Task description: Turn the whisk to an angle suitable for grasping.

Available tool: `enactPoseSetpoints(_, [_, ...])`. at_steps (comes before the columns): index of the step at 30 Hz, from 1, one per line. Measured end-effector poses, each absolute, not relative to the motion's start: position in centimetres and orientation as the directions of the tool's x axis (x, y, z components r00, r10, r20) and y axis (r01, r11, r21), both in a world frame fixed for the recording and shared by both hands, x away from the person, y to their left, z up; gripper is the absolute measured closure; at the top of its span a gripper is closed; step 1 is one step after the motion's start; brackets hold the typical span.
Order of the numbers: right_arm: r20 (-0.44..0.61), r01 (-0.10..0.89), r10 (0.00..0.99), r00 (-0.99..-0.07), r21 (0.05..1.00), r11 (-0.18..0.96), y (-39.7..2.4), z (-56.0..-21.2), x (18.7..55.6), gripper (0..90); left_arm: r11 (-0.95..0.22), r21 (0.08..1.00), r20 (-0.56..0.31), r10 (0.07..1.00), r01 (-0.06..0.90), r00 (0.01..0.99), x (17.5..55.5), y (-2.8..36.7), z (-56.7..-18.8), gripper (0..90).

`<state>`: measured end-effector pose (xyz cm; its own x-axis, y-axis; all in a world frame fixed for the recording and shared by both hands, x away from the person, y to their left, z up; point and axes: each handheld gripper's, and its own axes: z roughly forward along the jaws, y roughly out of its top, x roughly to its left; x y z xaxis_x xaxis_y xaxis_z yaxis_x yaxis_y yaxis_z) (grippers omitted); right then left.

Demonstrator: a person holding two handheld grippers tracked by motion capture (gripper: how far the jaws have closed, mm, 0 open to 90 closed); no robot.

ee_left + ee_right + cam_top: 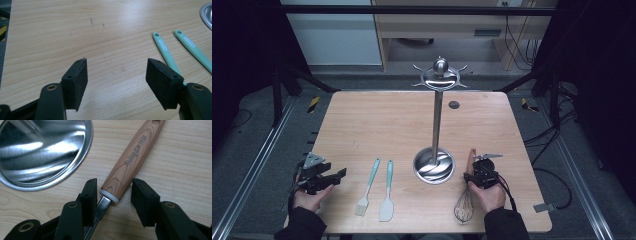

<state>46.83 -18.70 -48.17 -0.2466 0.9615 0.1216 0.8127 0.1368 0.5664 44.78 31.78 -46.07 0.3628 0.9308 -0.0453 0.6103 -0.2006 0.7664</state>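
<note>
A whisk with a wooden handle (471,156) and wire loops (464,207) lies right of the stand's base. My right gripper (476,167) is low over it. In the right gripper view the handle (132,157) lies between the jaws of the right gripper (115,185), near its white collar. The left pad is close to the handle and a gap shows at the right pad. My left gripper (339,175) rests at the table's front left. In its own view the left gripper (116,72) is open over bare wood.
A steel utensil stand has a round base (433,165), a tall pole (437,120) and hooks at its top (440,75). A mint-handled brush (369,185) and spatula (388,190) lie side by side between my hands. The wooden table's (377,120) back half is bare.
</note>
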Motion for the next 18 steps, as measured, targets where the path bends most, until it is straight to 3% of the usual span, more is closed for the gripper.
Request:
enactPoseSetpoints(6, [0.115,0.818,0.966,-0.231,0.561,0.128,-18.72,-48.24,46.89,58.3,-0.202,0.764,-0.045,0.931,0.613,0.363,44.80,31.78,-46.10,33.6])
enactPoseSetpoints(11, [0.086,0.816,0.971,-0.225,0.561,0.139,-18.89,-48.03,46.80,67.2,-0.202,0.764,-0.045,0.931,0.613,0.363,44.80,31.79,-46.09,33.8])
enactPoseSetpoints(18, [0.069,0.813,0.967,-0.244,0.558,0.165,-19.08,-47.87,46.76,67.6,-0.203,0.764,-0.046,0.930,0.613,0.365,44.79,31.79,-46.09,33.8])
